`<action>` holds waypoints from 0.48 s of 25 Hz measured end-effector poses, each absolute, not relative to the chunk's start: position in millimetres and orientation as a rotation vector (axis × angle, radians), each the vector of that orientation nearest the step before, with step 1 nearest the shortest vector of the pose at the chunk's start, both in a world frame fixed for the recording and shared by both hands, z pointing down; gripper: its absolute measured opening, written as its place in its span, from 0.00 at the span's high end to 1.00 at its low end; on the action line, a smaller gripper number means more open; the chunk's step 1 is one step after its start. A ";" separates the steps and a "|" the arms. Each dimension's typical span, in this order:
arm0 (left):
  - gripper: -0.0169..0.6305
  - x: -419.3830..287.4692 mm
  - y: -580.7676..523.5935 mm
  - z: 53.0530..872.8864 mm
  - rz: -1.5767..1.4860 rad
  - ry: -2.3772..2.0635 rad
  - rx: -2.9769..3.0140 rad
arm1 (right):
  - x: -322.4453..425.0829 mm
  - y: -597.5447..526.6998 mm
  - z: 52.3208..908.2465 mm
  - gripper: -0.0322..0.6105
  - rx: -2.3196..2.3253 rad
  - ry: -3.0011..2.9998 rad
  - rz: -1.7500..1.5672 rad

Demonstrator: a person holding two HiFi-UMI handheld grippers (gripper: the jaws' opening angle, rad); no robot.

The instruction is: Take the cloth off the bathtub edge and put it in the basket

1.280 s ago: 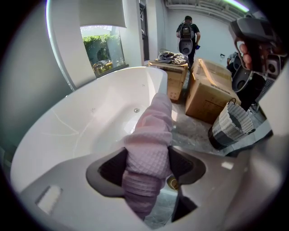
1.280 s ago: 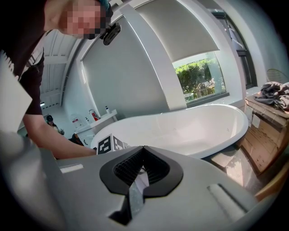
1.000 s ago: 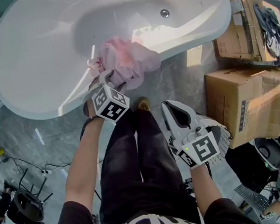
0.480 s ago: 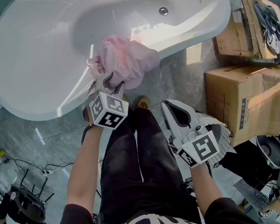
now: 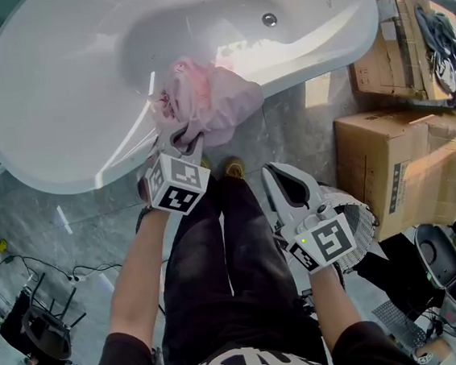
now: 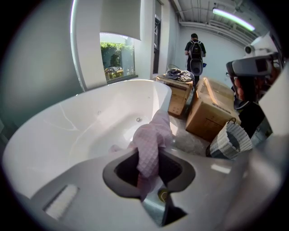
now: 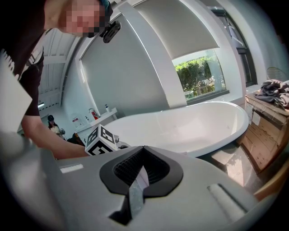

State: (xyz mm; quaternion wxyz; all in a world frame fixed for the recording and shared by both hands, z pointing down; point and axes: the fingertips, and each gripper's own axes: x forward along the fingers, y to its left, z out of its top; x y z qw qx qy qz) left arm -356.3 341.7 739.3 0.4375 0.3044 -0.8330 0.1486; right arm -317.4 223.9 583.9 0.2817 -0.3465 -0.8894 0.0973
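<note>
Left gripper view: your left fingers just closed, pinching the pink cloth.
Right gripper view: your right fingers together, empty.
Basket: 4 o'clock from cloth.

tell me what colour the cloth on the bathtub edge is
The cloth is pale pink with a waffle weave; the left gripper view shows it best.

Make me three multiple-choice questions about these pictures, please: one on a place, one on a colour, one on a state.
1. Where is the cloth? A in a sink; B over the bathtub edge; C on a chair.
2. Its colour? A pink; B green; C black.
3. The left hand-held gripper is: A open, empty; B not in view; C shut on the cloth.
Key: B, it drapes over the rim; A, its fabric is pale pink; C, the jaws, which have just been closing, pinch the cloth.
</note>
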 end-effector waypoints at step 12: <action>0.86 -346.6 332.5 650.1 0.254 -2.105 0.800 | -333.4 215.0 533.1 0.94 -0.950 -2.408 0.239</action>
